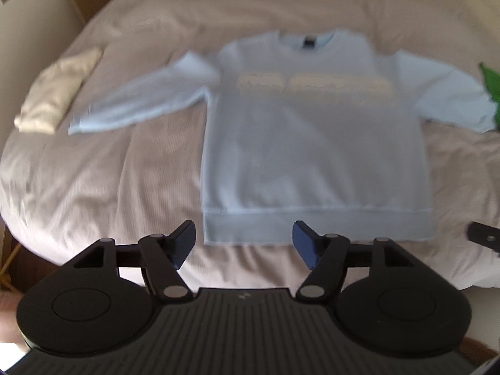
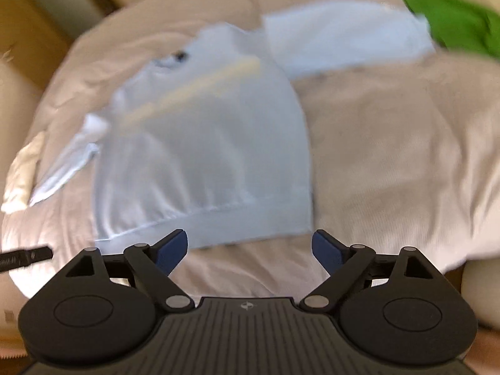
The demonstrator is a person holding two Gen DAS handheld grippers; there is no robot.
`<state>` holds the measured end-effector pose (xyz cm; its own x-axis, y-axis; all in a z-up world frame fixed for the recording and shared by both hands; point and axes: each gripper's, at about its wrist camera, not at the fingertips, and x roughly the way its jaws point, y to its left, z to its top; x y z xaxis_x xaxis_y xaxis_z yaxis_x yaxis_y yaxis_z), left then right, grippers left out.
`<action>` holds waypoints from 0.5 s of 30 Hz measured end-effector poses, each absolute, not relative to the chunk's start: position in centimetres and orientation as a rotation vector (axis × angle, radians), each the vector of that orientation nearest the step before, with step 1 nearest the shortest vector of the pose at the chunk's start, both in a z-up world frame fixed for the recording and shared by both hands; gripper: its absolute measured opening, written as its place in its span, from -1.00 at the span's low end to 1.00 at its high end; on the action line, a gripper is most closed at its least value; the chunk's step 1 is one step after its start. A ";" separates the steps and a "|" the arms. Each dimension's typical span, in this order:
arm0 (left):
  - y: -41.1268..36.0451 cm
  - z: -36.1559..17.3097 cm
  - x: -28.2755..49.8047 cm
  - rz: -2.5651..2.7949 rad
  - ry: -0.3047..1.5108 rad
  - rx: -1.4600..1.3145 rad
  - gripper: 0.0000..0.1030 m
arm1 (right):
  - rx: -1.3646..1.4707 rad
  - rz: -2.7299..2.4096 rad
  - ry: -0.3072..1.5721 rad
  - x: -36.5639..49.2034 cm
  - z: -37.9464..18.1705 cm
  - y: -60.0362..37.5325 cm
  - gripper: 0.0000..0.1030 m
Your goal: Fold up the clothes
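1. The pale blue sweatshirt (image 1: 312, 143) lies flat, front up, on the bed (image 1: 109, 181), collar at twelve o'clock, hem at six, both sleeves spread sideways.
2. Its long axis runs from hem to collar, straight away from both tongs.
3. The left tongs (image 1: 243, 243) hover just off the hem's left half, spread, pinching nothing.
4. The right tongs (image 2: 250, 250) hover off the hem's right corner, spread and empty.
5. Neither hand looks clearly nearer.
6. A folded cream garment (image 1: 59, 90) lies at nine o'clock, a green cloth (image 2: 453, 15) at two.
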<state>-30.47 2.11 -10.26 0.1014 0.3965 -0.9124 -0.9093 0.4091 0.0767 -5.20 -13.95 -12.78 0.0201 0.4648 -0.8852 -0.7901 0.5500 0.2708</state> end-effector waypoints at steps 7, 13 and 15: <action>-1.4 -5.6 -28.6 1.081 0.977 -0.546 0.40 | -0.353 1.117 1.080 -6.8 -8.5 -13.4 0.82; -4.7 -4.2 -27.4 1.079 0.946 -0.541 0.43 | -0.378 1.163 1.033 -6.9 -6.7 -15.3 0.89; -5.8 -4.0 -27.2 1.078 0.941 -0.537 0.44 | -0.381 1.168 1.023 -6.7 -6.5 -16.1 0.89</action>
